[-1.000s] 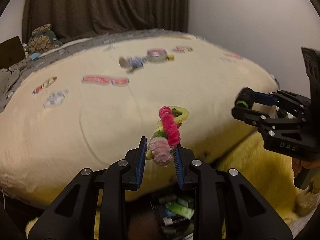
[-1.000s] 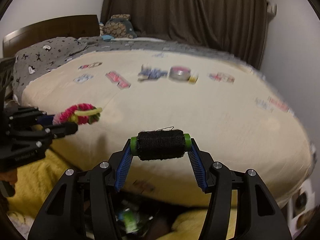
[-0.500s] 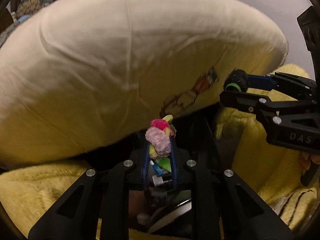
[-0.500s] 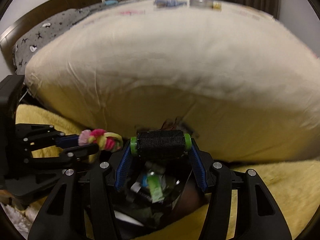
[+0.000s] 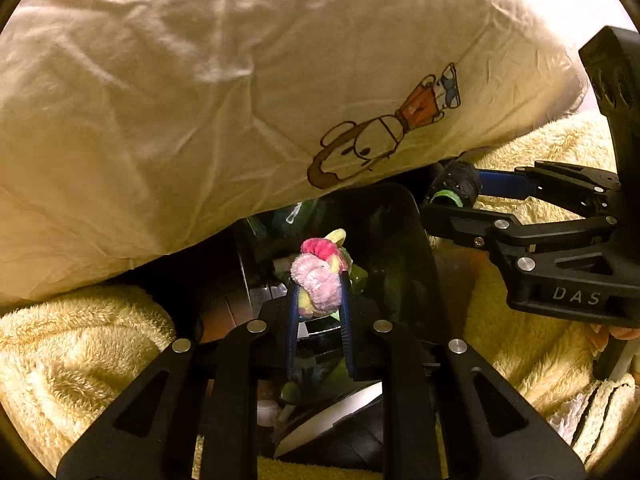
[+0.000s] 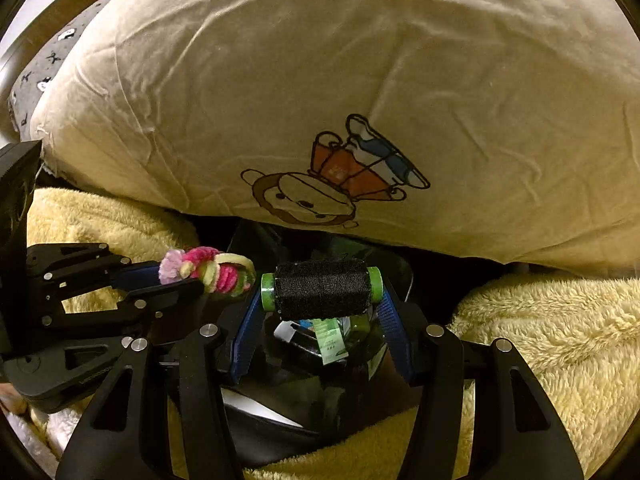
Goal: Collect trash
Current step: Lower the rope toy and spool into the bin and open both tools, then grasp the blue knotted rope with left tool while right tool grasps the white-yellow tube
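Both pickups look done; drop is left. Left gripper [image 5: 318, 300], jaws narrow, clamps the pipe-cleaner tangle [image 5: 320, 276] right over the black bin [image 5: 404, 248]. Right gripper [image 6: 322, 300], jaws approx half apart, pinches the black thread spool [image 6: 322, 290] above the bin. 2 items to release.

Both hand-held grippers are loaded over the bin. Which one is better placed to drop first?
Left, probably. The left hand-held gripper holds the pipe-cleaner bundle squarely over the black bin. The right hand-held gripper and its black thread spool look closer to the rim in the left wrist view.
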`<action>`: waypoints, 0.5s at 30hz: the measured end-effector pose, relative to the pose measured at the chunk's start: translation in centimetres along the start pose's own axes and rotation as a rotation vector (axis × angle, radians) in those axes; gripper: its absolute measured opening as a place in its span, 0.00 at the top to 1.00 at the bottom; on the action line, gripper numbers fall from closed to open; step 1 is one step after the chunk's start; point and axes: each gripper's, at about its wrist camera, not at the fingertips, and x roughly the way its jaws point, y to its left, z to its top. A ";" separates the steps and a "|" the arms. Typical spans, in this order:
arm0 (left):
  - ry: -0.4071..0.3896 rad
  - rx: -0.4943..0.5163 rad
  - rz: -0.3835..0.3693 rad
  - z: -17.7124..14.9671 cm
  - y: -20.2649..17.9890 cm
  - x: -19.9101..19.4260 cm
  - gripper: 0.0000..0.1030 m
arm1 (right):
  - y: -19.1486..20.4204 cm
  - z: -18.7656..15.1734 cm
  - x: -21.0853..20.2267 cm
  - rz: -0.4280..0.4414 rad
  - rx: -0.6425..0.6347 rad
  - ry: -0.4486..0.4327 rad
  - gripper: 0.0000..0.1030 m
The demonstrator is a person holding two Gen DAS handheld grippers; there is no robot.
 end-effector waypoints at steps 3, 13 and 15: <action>0.011 0.008 0.015 0.1 -0.4 0.3 0.81 | -0.2 0.2 0.0 0.000 0.003 0.005 0.45; -0.050 -0.024 0.075 0.4 0.4 -2.3 0.46 | -1.8 0.8 -1.6 -0.024 0.075 -0.032 0.21; -0.068 -0.035 0.084 0.5 0.8 -3.2 0.44 | -2.0 0.9 -2.2 -0.035 0.081 -0.053 0.16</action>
